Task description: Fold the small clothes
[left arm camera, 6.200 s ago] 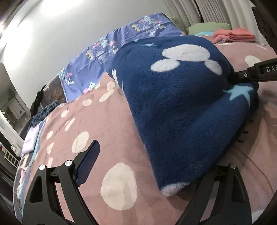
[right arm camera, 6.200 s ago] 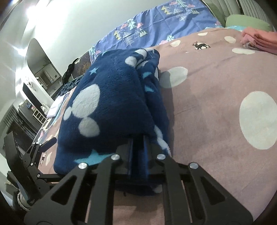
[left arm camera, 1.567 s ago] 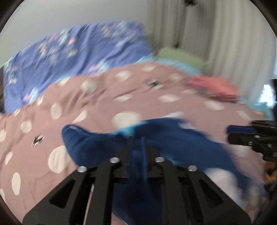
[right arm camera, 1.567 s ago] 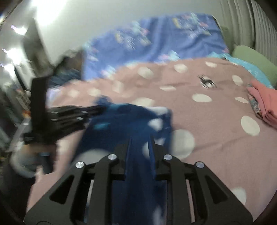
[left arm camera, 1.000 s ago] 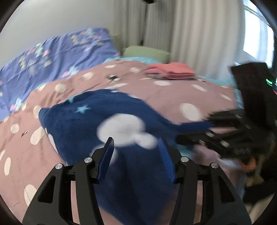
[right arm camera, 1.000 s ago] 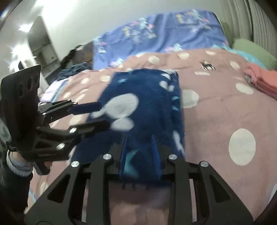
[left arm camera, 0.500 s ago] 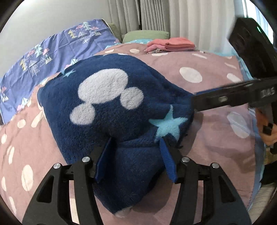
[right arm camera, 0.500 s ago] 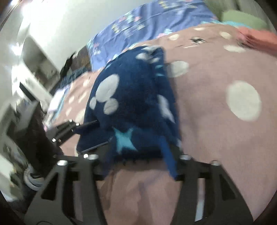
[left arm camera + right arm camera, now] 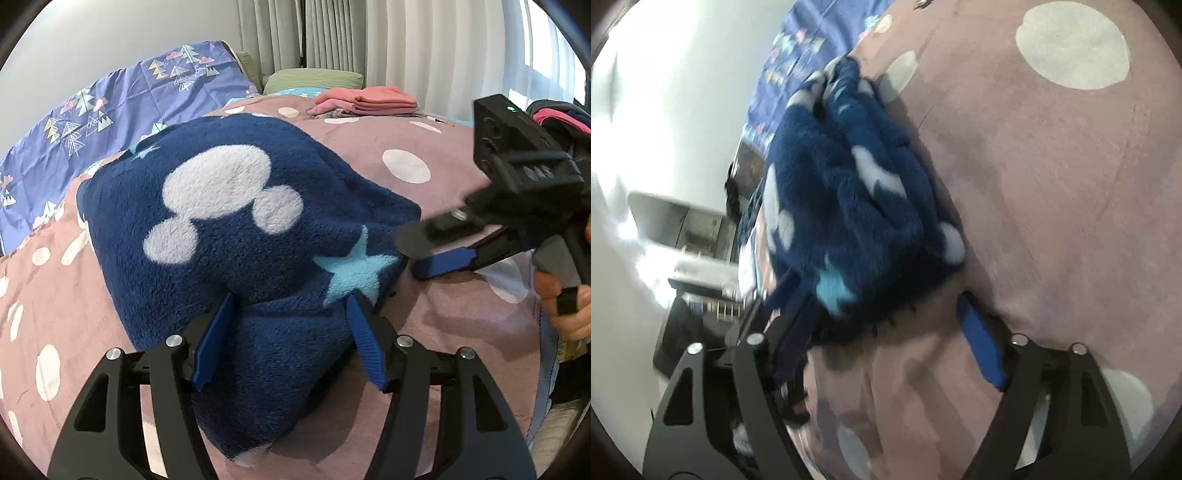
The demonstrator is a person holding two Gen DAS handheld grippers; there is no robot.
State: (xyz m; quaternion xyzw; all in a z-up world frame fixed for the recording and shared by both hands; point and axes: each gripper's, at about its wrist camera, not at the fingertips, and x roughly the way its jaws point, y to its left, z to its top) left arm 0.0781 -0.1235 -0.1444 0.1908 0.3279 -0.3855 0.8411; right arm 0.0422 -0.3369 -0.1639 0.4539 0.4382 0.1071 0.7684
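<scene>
Since the frames of about a second and a half ago, when both sets of fingers were seen clamped together on blue fleece, the grips have been released and the garment has been laid down folded on the bed. From the left wrist view, the left hand-held gripper [image 9: 290,332] is seen spread wide, its blue pads straddling the near end of the navy fleece garment [image 9: 229,229] without pinching it; this is judged a release posture after the fold was set down, or a readiness to press the bundle flat. The garment lies in a thick folded mound on the pink dotted bedspread [image 9: 424,325], a white mouse-head print uppermost and a light blue star at the near right corner. The right hand-held gripper [image 9: 439,254] is seen just beside that corner, apart from the cloth, though motion blur hides its tips. A stack of pink folded clothes [image 9: 369,100] rests well apart near the curtains, beside a green pillow [image 9: 314,77]; nothing obstructs the garment. From the right wrist view, heavily blurred and tilted, the right hand-held gripper [image 9: 886,325] is shown opened wide, with the garment [image 9: 849,206] lying just ahead of it on the bedspread [image 9: 1052,184] and nothing held between its fingers.
</scene>
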